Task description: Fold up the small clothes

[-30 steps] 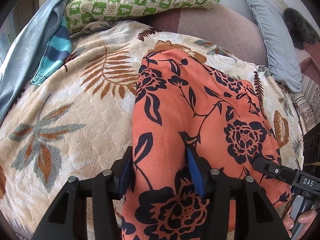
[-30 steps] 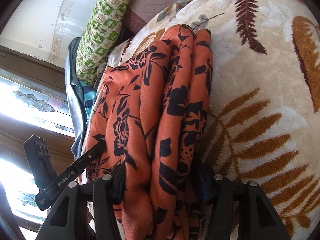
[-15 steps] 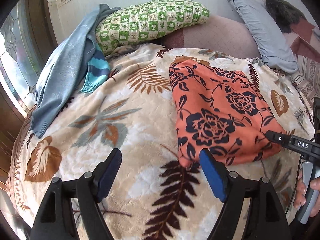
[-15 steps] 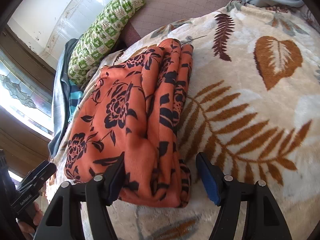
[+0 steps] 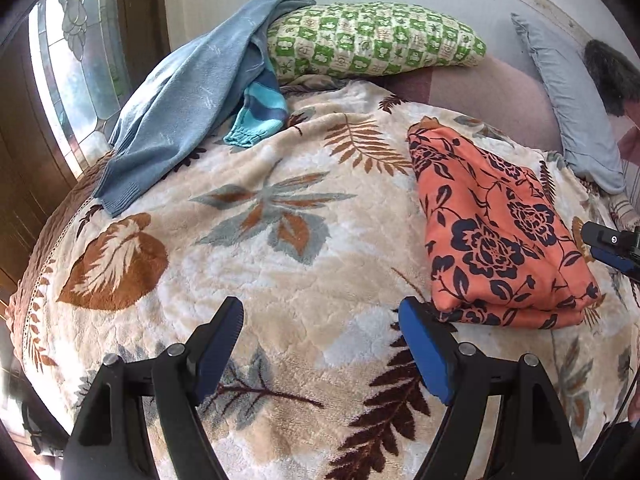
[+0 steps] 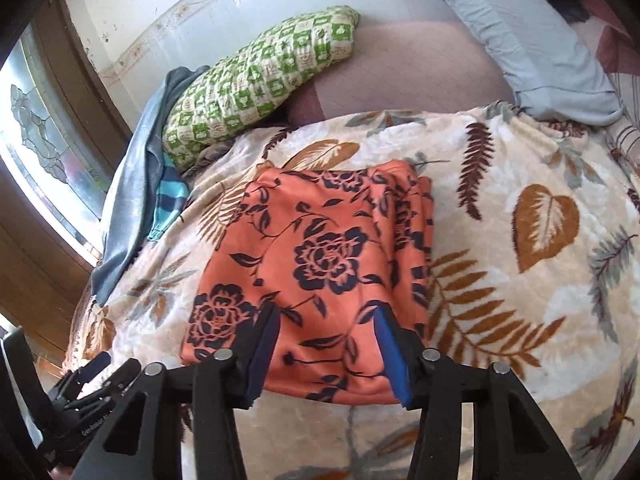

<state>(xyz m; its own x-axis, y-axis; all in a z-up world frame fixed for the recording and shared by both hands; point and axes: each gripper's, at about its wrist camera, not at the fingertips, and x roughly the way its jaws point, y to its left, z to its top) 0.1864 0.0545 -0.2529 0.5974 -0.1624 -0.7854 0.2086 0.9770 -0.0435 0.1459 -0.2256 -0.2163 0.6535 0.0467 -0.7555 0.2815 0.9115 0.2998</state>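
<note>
An orange garment with a dark floral print (image 5: 496, 232) lies folded in a thick rectangle on the leaf-patterned blanket (image 5: 256, 264). It also shows in the right wrist view (image 6: 316, 264). My left gripper (image 5: 320, 332) is open and empty, above the blanket to the left of the garment's near corner. My right gripper (image 6: 326, 344) is open and empty, hovering over the garment's near edge. The right gripper's tip shows at the right edge of the left wrist view (image 5: 612, 240). The left gripper shows at the lower left of the right wrist view (image 6: 92, 380).
A blue-grey sweater (image 5: 180, 108) and a striped teal garment (image 5: 260, 116) lie at the blanket's far left. A green checked pillow (image 5: 372, 44) and a grey pillow (image 5: 572, 104) lie at the back. A stained-glass window (image 5: 72, 64) is on the left.
Both grippers have let go of the orange garment, opened and pulled back from it. The left gripper has also swung left over bare blanket. The garment now lies folded on its own.
</note>
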